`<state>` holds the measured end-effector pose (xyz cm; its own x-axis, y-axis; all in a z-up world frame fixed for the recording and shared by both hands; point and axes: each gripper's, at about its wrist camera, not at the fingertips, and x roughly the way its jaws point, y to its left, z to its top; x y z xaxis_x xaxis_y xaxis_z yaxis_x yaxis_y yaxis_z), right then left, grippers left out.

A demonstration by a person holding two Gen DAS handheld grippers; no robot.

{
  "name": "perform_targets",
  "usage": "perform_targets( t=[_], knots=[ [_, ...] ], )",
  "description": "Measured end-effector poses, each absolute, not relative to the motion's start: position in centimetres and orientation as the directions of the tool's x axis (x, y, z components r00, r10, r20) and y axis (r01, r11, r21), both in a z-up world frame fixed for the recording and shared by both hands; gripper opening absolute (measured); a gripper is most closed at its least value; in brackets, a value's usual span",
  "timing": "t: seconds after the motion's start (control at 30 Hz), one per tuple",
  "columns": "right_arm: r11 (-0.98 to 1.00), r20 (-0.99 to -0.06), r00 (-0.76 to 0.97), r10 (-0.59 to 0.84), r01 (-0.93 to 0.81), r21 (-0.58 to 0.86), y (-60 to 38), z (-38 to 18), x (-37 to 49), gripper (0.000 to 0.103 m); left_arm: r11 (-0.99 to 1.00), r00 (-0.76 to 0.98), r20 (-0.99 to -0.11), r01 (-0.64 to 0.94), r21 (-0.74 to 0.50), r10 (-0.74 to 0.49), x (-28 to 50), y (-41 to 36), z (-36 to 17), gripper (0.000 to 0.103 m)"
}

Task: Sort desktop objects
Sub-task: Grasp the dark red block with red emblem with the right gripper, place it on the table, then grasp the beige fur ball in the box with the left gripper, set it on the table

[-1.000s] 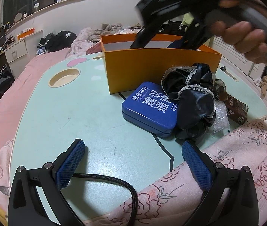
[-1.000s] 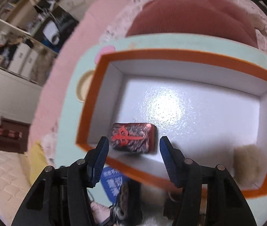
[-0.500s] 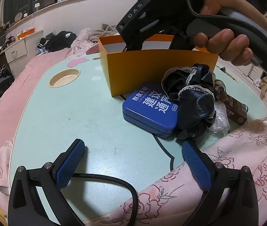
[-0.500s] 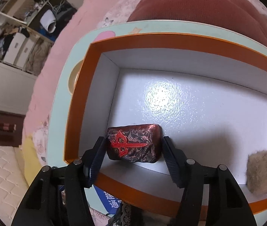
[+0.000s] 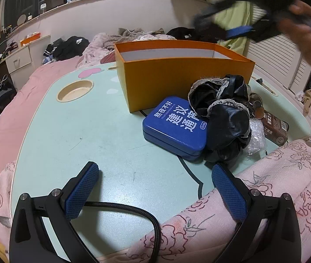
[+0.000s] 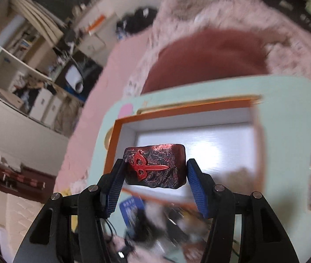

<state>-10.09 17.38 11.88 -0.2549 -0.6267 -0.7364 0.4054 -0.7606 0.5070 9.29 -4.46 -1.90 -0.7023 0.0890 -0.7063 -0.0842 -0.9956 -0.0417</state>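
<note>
Left gripper [image 5: 155, 183]: jaws wide apart, nothing between them, low over the near edge of the mint table [image 5: 72, 135]. A black cable [image 5: 133, 210] loops under it. Past it: blue tin [image 5: 175, 127], touching a black crumpled cloth [image 5: 225, 118] on its right; orange box [image 5: 184, 79] just behind both. Right gripper [image 6: 155, 173]: jaws have just been closing, clamped on the dark red-marked block [image 6: 155, 166], raised above the box's open top, background blurred.
</note>
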Motion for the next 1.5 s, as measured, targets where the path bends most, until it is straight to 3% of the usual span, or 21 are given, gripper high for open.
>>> perform_targets(
  t=[0.23, 0.53, 0.63, 0.67, 0.7, 0.77, 1.03, 1.13, 1.27, 1.5],
  knots=[
    [-0.865, -0.801, -0.345, -0.489, 0.313, 0.393, 26.6, 8.1, -4.7, 0.057, -0.996, -0.703, -0.706, -0.084, -0.042, 0.089, 9.3, -4.5, -1.9, 0.103],
    [-0.838, -0.794, -0.283, -0.538, 0.283, 0.467, 24.5, 2.5, -4.3, 0.057, -0.996, -0.703, -0.706, -0.084, -0.042, 0.089, 9.4, -4.5, -1.9, 0.103],
    [-0.813, -0.734, -0.351, -0.581, 0.285, 0.508, 24.0, 2.9, -3.9, 0.058, -0.996, -0.703, -0.706, -0.084, -0.042, 0.089, 9.4, -4.5, -1.9, 0.103],
    [-0.803, -0.708, -0.380, -0.595, 0.291, 0.519, 24.3, 3.2, -3.5, 0.062, -0.996, -0.703, -0.706, -0.084, -0.042, 0.089, 9.4, -4.5, -1.9, 0.103],
    [-0.804, -0.697, -0.401, -0.594, 0.295, 0.516, 24.5, 3.5, -3.2, 0.073, -0.996, -0.703, -0.706, -0.084, -0.042, 0.089, 9.4, -4.5, -2.0, 0.103],
    [-0.829, -0.685, -0.466, -0.560, 0.303, 0.471, 25.3, 4.1, -2.1, 0.085, -0.996, -0.703, -0.706, -0.084, -0.042, 0.089, 9.4, -4.4, -2.0, 0.103],
    [-0.910, -0.702, -0.601, -0.382, 0.376, 0.174, 27.4, 1.1, 2.9, 0.085, -0.996, -0.704, -0.704, -0.084, -0.043, 0.090, 9.3, -4.4, -1.9, 0.103],
    [-0.927, -0.629, -0.732, -0.263, 0.373, -0.047, 25.8, -0.8, 4.8, 0.094, -0.996, -0.705, -0.704, -0.084, -0.040, 0.087, 9.4, -4.4, -1.9, 0.103],
    [-0.921, -0.644, -0.709, -0.285, 0.390, -0.022, 26.2, -1.0, 4.2, 0.103, -0.996, -0.705, -0.703, -0.084, -0.042, 0.090, 9.2, -4.3, -1.8, 0.103],
    [-0.920, -0.638, -0.714, -0.289, 0.391, -0.021, 26.7, -1.1, 4.2, 0.103, -0.996, -0.701, -0.708, -0.084, -0.039, 0.087, 9.3, -4.5, -1.8, 0.103]
  ],
)
